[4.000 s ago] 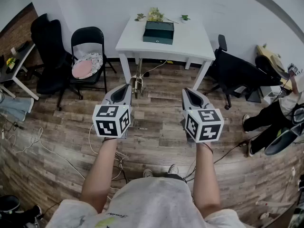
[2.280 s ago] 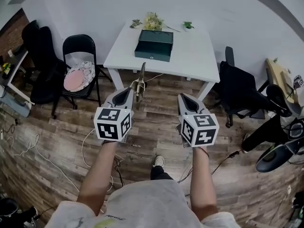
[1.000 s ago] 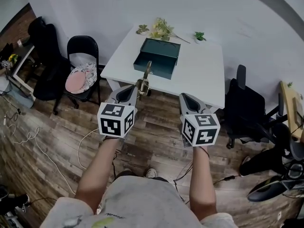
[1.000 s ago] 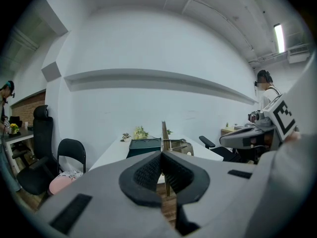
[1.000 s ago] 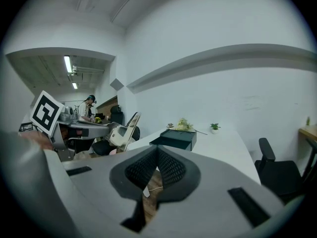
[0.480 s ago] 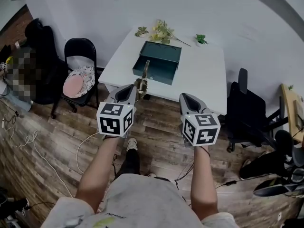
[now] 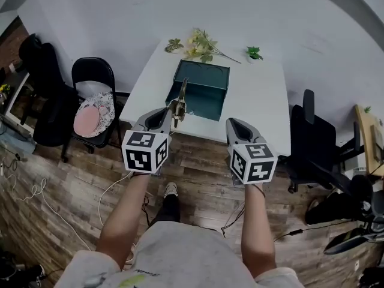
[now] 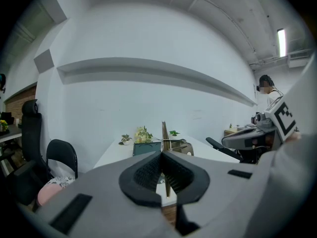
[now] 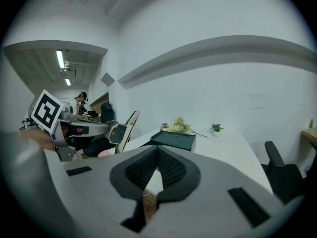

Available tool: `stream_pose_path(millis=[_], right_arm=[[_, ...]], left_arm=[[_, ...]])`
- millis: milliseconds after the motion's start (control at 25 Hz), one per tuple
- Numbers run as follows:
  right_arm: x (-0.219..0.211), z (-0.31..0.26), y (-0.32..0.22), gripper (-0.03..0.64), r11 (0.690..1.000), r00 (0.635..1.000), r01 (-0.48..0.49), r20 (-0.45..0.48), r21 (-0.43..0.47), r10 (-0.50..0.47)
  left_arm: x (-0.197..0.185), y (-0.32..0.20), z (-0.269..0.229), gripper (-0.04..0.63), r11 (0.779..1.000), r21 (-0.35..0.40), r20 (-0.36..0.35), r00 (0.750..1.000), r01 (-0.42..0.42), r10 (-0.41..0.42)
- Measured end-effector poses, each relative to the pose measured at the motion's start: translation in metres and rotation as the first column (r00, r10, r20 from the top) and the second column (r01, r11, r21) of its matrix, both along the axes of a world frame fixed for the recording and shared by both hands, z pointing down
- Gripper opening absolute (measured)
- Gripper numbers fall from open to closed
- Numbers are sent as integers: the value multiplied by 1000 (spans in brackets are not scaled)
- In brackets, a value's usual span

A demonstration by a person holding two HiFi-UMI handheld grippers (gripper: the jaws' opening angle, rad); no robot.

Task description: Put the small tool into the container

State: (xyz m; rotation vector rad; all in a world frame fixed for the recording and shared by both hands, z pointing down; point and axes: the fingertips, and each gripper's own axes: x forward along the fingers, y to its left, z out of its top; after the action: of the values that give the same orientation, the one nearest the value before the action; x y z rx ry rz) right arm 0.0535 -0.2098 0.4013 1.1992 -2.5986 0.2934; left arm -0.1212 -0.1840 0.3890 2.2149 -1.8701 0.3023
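Note:
A thin brass-coloured small tool stands upright in my left gripper, which is shut on its lower end. It also shows as a thin blade rising from the closed jaws of that left gripper. The container, a dark green open box, sits on the white table, just beyond the tool's tip. My right gripper is level with the left one, at the table's near edge, shut with nothing in it. The box lies ahead of it.
Flowers and a small potted plant stand behind the box. A black folding chair with a pink cushion is left of the table and a black office chair to its right. Cables lie on the wooden floor.
The table and box have come closer and lower in the head view as both grippers moved forward together. The tool stays in the left gripper, its tip now over the table's near edge.

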Motion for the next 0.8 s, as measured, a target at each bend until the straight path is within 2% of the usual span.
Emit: stream_pose_path(millis=[480, 800], right_arm=[[-42, -8, -75, 3, 995, 995, -97, -26, -12, 96], [-56, -13, -107, 3, 986, 985, -164, -51, -9, 164]], left_arm=[[-41, -93, 2, 0, 994, -27, -19, 994, -109, 108], [-55, -138, 0, 0, 984, -23, -40, 983, -179, 178]])
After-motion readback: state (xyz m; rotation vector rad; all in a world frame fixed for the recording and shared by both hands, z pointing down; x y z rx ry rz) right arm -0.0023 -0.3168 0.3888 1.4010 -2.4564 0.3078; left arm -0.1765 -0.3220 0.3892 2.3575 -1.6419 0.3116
